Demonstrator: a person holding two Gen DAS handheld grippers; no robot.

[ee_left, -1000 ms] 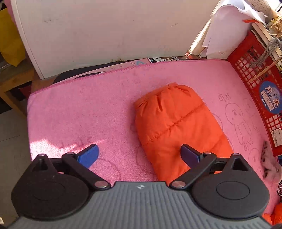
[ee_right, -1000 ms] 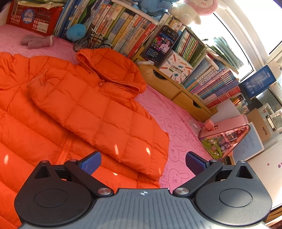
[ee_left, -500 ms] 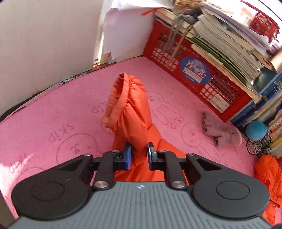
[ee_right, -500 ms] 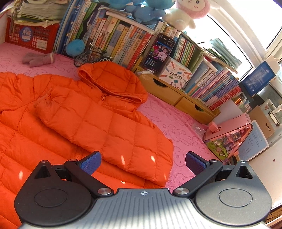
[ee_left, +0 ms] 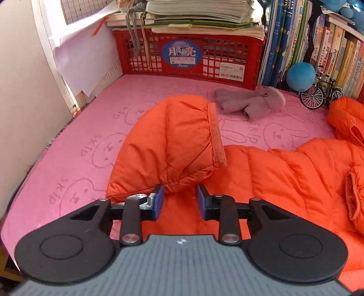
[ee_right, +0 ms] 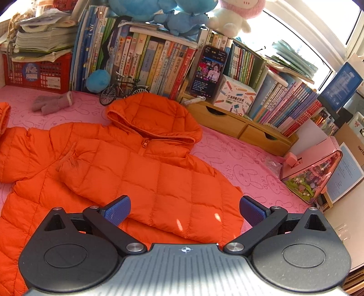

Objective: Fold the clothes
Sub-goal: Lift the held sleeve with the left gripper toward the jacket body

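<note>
- My left gripper (ee_left: 179,201) hangs over the left sleeve (ee_left: 173,145) of the orange jacket (ee_right: 127,173), pointing down at a slant.
- Its jaws have just been opening: the blue pads (ee_left: 158,201) now stand partly apart, with the sleeve's padded fabric bulging just ahead of the gap and jacket cloth below it. I see neither pad pressing on the cloth, so the grip is let go.
- The sleeve lies folded inward, its cuff (ee_left: 217,134) turned toward the jacket's body and its far end resting on the pink mat (ee_left: 75,141).
- My right gripper (ee_right: 185,210) has its jaws spread wide with nothing between them. It hovers above the lower right part of the jacket, over the right sleeve (ee_right: 141,182), which is already folded across the chest.
- The jacket lies front up on the mat, zipped, with its hood (ee_right: 157,118) spread flat toward the bookshelf (ee_right: 159,61).
- A grey mitten (ee_left: 250,102) lies on the mat beyond the left sleeve, near the red crate (ee_left: 188,57) that carries a stack of papers (ee_left: 200,16).
- A small model bicycle (ee_right: 120,88) and a blue ball (ee_right: 98,80) stand at the foot of the books, just behind the hood.
- A phone (ee_right: 208,72) leans upright against the books, on top of a low wooden drawer unit (ee_right: 238,125).
- At the right edge of the mat sits a pink triangular case (ee_right: 314,177).
</note>
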